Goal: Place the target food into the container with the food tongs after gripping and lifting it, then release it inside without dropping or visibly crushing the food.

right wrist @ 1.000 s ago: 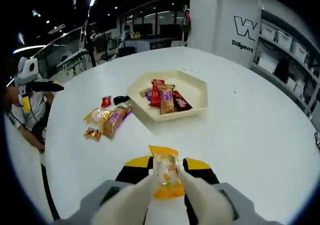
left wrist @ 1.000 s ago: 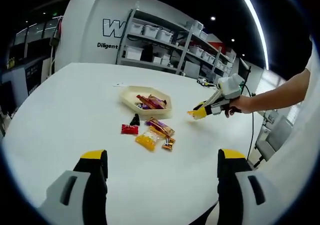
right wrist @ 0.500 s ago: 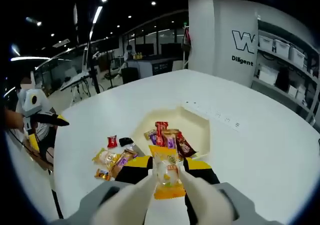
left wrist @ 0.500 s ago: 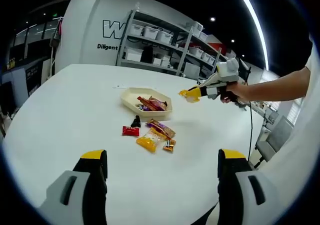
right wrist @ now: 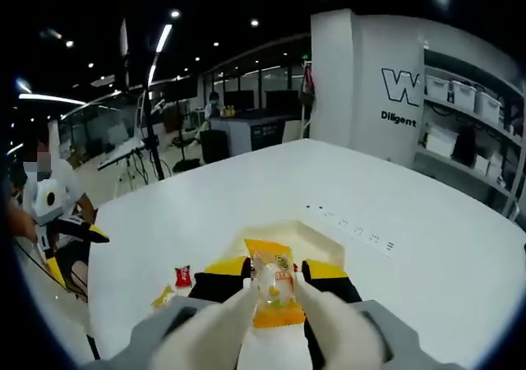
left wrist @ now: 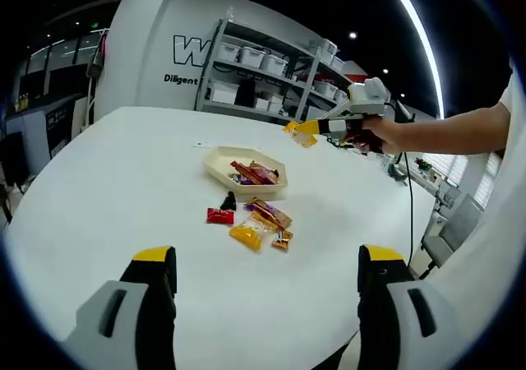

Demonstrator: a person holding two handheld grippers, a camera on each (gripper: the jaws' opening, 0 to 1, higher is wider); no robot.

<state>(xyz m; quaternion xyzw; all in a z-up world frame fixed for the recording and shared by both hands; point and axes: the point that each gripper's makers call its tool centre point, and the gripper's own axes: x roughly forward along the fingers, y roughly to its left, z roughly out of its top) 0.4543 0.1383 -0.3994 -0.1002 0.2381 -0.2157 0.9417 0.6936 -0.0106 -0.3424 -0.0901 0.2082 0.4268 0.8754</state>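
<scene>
**Orange snack packet held aloft above the tray**

The right gripper [right wrist: 275,292] was clamped on an orange snack packet [right wrist: 274,288], its pale tong-like fingers [right wrist: 237,308] pressed against both sides of the wrapper. In the left gripper view the same right gripper [left wrist: 306,129] hung in the air above the far side of the white table [left wrist: 123,189], beyond and to the right of the hexagonal cream tray [left wrist: 245,173], with the packet [left wrist: 299,133] at its tip and clear of the tray's rim. A person's hand [left wrist: 374,133] gripped its handle.

The tray sat near the middle of the table and already held several wrapped snacks [left wrist: 255,173]. Just in front of it lay a loose cluster: a small red packet [left wrist: 219,215], a dark packet [left wrist: 229,201], a yellow packet [left wrist: 246,235] and a purple-and-orange bar [left wrist: 269,213]. Broad bare tabletop stretched to the left of the tray and toward the near edge.

The left gripper [left wrist: 267,292] hovered low over the near edge, its jaws spread wide with nothing between them.

In the right gripper view, part of the tray's rim [right wrist: 337,242] showed behind the held packet, well inside the table's edges.
</scene>
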